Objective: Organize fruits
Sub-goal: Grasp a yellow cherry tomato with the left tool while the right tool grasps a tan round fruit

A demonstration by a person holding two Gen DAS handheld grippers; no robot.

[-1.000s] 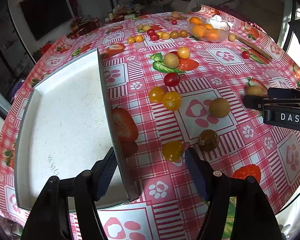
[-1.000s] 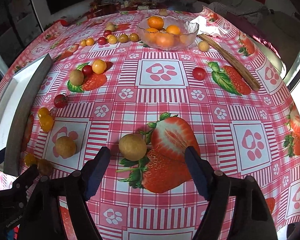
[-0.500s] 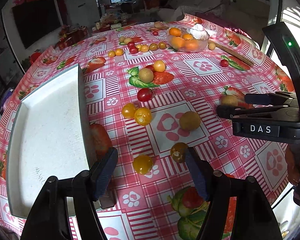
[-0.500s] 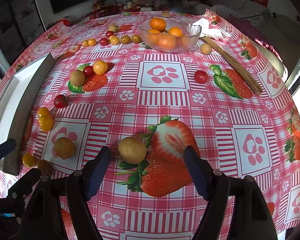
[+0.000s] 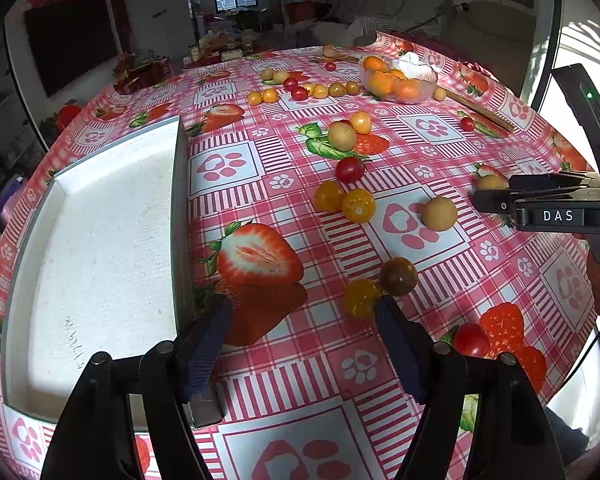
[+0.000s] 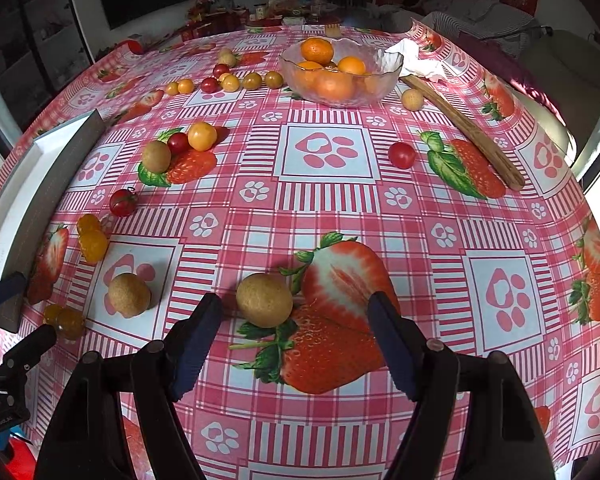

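Presently I am finding the task barely begun: the white tray (image 5: 100,240), left of my left fingers (image 5: 300,344), is lying empty, while fruits are sitting scattered over the counter (image 6: 440,320). Both pairs are hovering low, spread apart, gripping nothing. A yellow tomato (image 5: 360,297) is sitting just ahead of my left pair; a brown longan (image 6: 264,300) between my right fingers (image 6: 296,344).
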